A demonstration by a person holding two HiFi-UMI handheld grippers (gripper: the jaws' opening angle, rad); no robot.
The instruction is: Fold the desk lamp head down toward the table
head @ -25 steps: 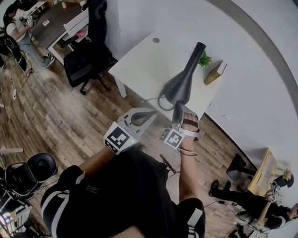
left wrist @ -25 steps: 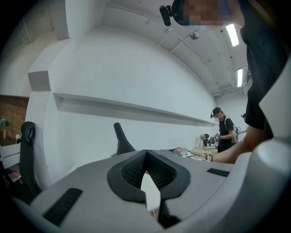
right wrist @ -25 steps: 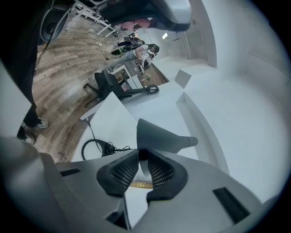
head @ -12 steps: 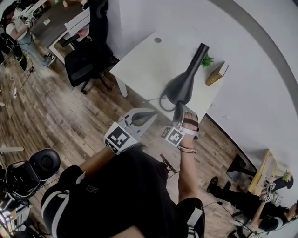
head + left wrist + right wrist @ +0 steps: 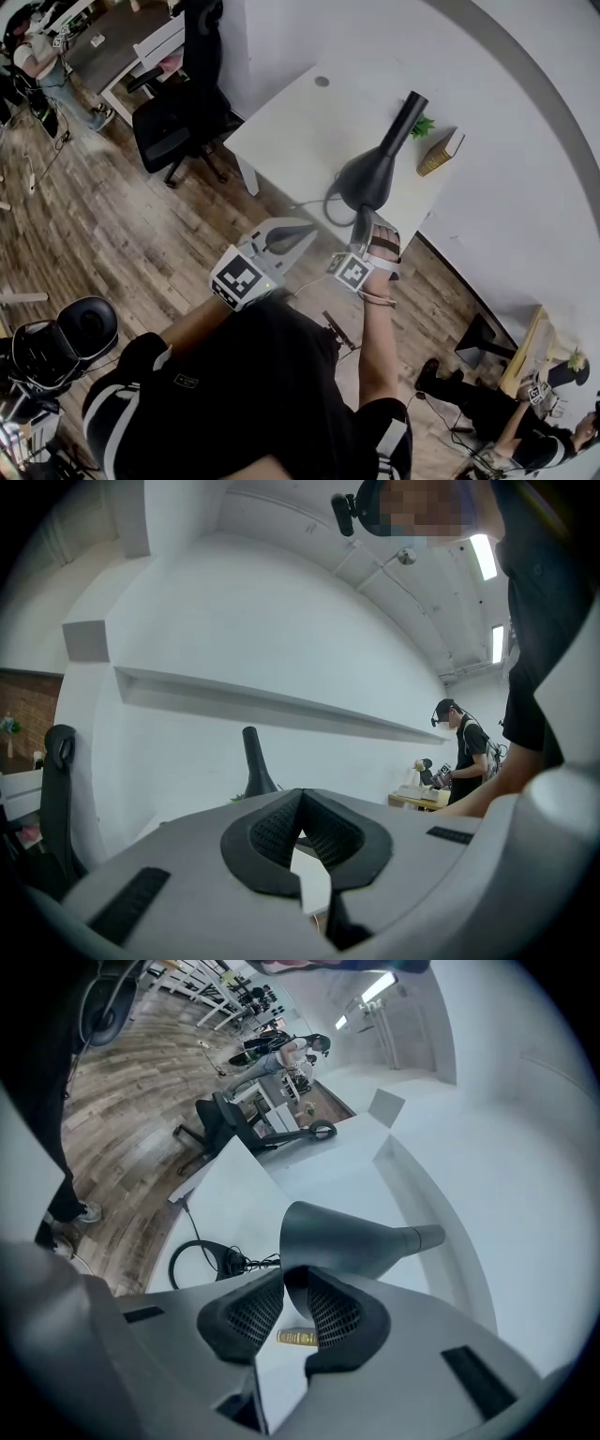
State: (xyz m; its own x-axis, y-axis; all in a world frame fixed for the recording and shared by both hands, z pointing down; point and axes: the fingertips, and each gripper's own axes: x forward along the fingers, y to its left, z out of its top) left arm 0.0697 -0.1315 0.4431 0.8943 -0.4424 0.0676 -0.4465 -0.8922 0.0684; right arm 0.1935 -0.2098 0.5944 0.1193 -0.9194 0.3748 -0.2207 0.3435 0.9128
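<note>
The desk lamp stands toward the right end of the white table. Its dark grey cone-shaped head widens toward the person, and its slim neck runs away toward the wall. The right gripper is at the wide end of the head. In the right gripper view its ribbed pads are drawn close together with the lower rim of the lamp head dipping between them. They appear to pinch that rim, though the contact itself sits in shadow.

The left gripper hangs over the wooden floor, just off the table's near edge and beside the right one. In its own view its pads meet at the tips with nothing between them (the lamp's neck rises beyond them, well clear).

A black cable curls in a loop on the table beside the lamp's head, and the same loop shows in the right gripper view. Past the lamp, by the wall, lies a book with yellowish page edges, and a small green plant sits just beside it. A black office chair stands on the floor off the table's left end.
</note>
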